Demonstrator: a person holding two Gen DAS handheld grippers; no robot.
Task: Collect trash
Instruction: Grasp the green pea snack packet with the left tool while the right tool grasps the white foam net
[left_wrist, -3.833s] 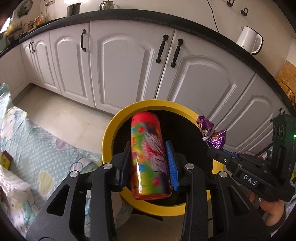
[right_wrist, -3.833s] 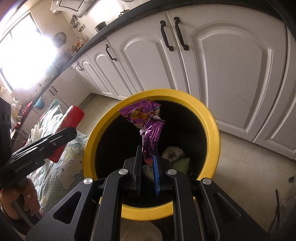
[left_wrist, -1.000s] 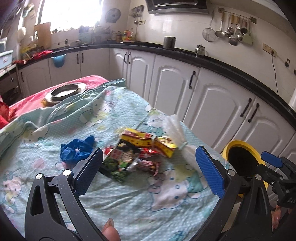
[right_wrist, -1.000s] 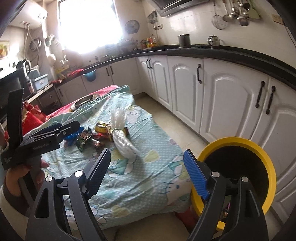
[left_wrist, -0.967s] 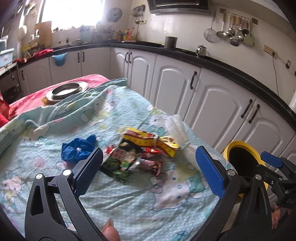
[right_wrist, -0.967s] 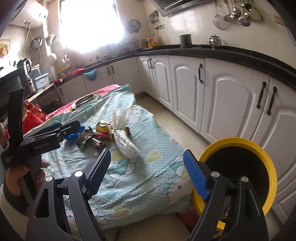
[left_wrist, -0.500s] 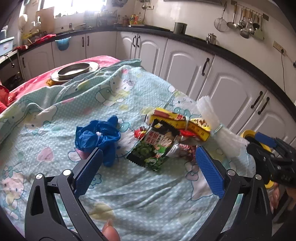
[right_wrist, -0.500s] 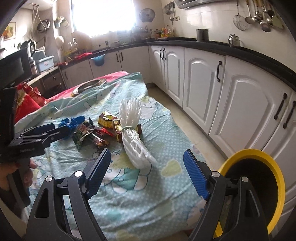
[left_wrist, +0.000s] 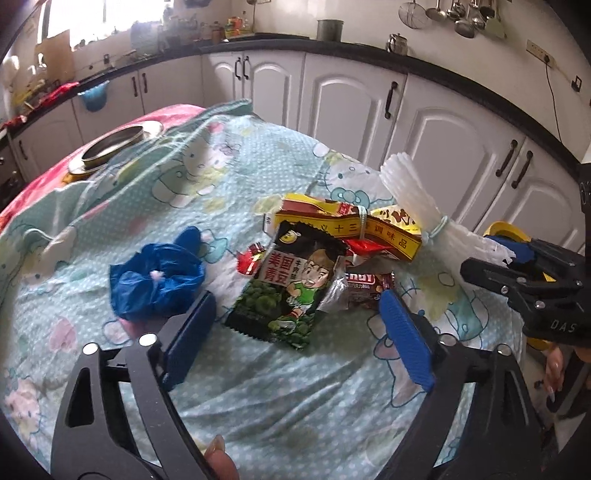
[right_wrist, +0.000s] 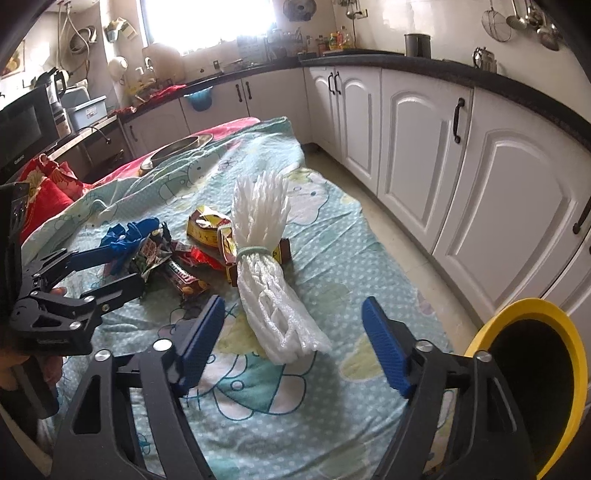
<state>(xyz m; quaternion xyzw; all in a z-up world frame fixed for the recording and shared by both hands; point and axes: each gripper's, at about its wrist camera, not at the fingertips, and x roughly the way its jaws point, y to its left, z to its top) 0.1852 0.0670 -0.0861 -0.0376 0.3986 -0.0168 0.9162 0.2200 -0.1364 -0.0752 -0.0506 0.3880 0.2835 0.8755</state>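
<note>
L gripper (left_wrist: 295, 328) over green snack bag (left_wrist: 291, 291) on cloth (left_wrist: 258, 398), jaws closing, nothing gripped. R gripper (right_wrist: 293, 332) astride white bundle (right_wrist: 273, 277), closing, no contact. Bin (right_wrist: 580, 369) at right.

Two hand-held black plastic tools with triangular cut-outs in the arms. Left gripper (left_wrist: 295, 339): flat blue ribbed pads (left_wrist: 404, 345) on the fingers, round silver screw heads at the pivots. Right gripper (right_wrist: 293, 343): same black frame, same blue textured pads (right_wrist: 384, 349), same silver screws; white letters "DAS" printed along its side. Fingernails (left_wrist: 553, 369) long and pale beside the handle.
</note>
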